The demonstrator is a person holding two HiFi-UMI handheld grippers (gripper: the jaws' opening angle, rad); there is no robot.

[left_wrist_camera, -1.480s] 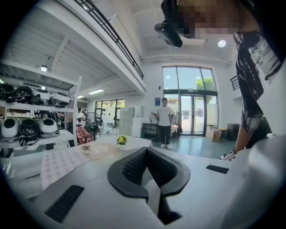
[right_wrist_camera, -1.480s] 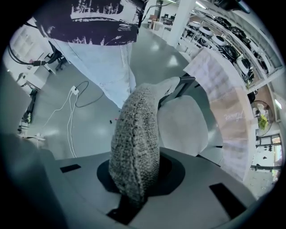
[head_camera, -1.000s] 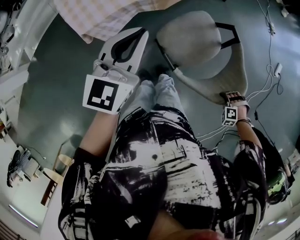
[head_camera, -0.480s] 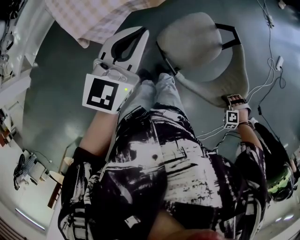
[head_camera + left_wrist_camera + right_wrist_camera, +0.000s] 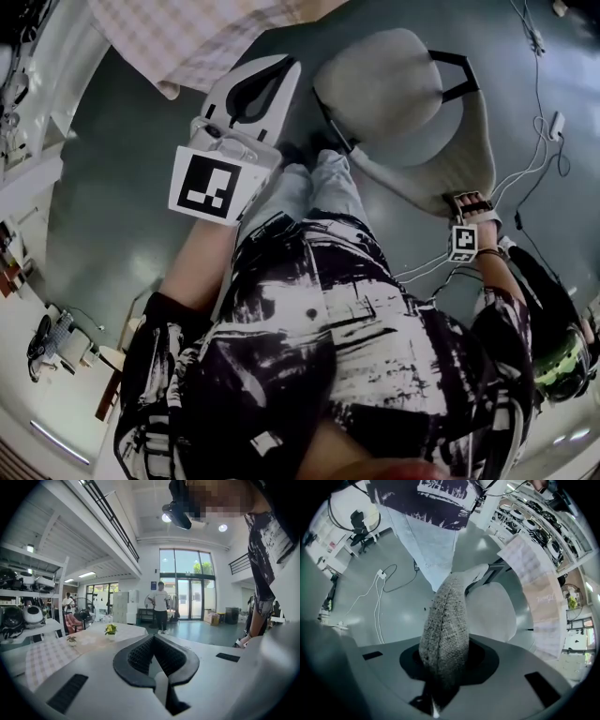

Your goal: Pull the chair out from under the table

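The right gripper (image 5: 466,202), middle right in the head view, is opening its jaws around the chair's woven backrest (image 5: 444,634). The left gripper (image 5: 153,637) is pressed together, empty. The chair (image 5: 380,84) stands upper centre, near the checked table (image 5: 187,37).

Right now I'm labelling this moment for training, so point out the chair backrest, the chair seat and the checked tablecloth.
chair backrest (image 5: 443,630), right gripper view, top edge of the fabric.
chair seat (image 5: 380,89), head view, middle of the cushion.
checked tablecloth (image 5: 187,39), head view, its hanging part.
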